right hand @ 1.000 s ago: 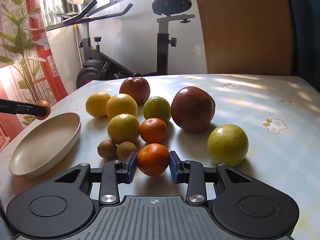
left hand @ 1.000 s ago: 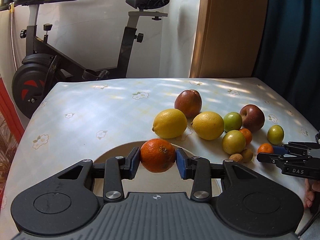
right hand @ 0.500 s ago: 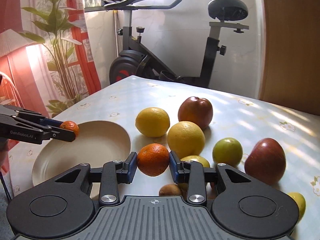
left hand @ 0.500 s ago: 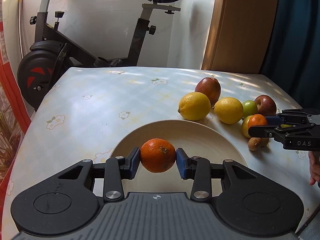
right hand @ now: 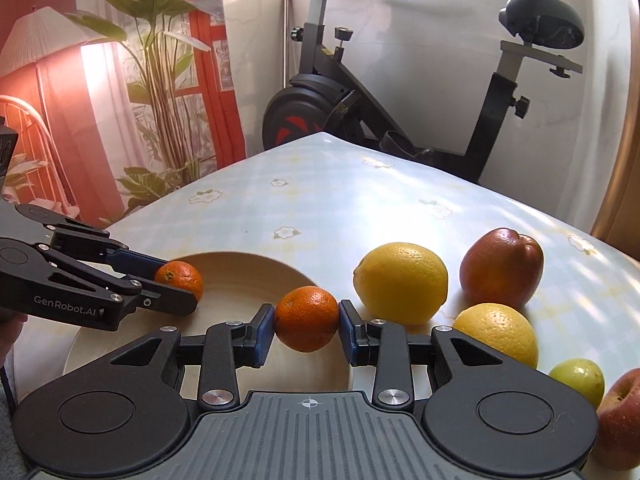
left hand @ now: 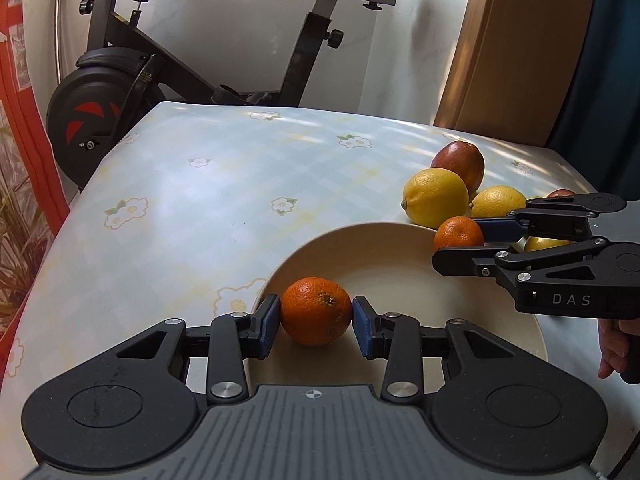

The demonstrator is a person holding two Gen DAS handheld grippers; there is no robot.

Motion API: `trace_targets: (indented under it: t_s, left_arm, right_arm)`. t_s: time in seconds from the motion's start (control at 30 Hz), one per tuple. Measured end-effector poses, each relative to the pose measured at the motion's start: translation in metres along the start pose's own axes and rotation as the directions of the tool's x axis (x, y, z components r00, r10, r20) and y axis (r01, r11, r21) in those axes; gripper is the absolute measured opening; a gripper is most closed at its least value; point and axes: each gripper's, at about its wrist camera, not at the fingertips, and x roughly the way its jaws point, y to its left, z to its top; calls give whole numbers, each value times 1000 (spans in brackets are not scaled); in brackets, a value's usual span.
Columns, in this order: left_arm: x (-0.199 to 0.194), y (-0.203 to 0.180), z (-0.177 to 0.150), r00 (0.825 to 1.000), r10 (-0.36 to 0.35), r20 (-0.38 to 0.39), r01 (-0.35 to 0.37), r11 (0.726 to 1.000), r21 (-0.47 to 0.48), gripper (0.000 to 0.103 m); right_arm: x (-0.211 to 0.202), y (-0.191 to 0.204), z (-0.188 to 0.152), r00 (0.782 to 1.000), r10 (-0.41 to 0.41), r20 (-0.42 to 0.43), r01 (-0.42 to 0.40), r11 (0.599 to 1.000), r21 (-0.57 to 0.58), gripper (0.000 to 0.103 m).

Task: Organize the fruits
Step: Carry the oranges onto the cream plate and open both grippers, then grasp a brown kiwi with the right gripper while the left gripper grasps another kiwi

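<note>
Right wrist view alone shows green fruit [right hand: 578, 376] at 4 o'clock, left gripper [left hand: 316, 317] pitched down clamping orange [left hand: 316, 311] over plate [left hand: 384, 240], right gripper [right hand: 307, 322] clamping mandarin [right hand: 307, 318]

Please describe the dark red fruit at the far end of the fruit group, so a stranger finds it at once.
On the flowered table, right of the cream plate, lie two lemons. The red fruit sits behind them, touching the nearer lemon in the left wrist view. It alone is dark red, dimpled on top.

Glossy tablecloth [left hand: 240, 184], perhaps vinyl; matt cream plate [left hand: 384, 248]; dimpled orange [left hand: 316, 310].
</note>
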Motion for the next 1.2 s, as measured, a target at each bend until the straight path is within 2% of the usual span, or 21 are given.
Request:
trace_targets:
  t_s: [0.2,0.5,0.6,0.67,0.77,0.83,0.93,1.07,1.2]
  left_arm:
    - [1,2,1,1000,-8,2,8,1000,-8,41]
    - [0,-3,-5,1000,10,15,-10,1000,22,42]
    - [-3,0,-5,1000,3,22,-2,1000,-10,47]
    - [-7,1,-5,999,-8,32,9,999,-33,55]
    - [-14,0,-6,998,0,56,3,999,-44,61]
    - [-18,-2,-6,997,21,70,-17,999,-51,63]
    - [-25,-4,-5,995,54,87,-45,994,-98,64]
    - [-34,-14,-1,990,81,119,-65,989,-134,64]
    - [-41,-37,5,984,98,148,-81,990,-114,64]
  right_arm:
    - [7,9,1,999,25,-24,-26,999,-31,32]
    - [4,4,-8,999,17,-30,-17,1000,-10,33]
    - [2,3,-8,1000,14,-17,-14,1000,-5,33]
    - [0,2,-9,1000,14,-7,-14,1000,-1,35]
    - [-10,4,-10,1000,0,26,0,1000,-2,38]
    - [-19,6,-11,998,-15,67,16,1000,-10,43]
    - [-35,3,-16,991,-29,132,29,1000,7,44]
    - [-60,-10,-30,974,-92,205,84,995,49,44]
    - [-82,-26,-48,957,-164,239,147,985,89,44]
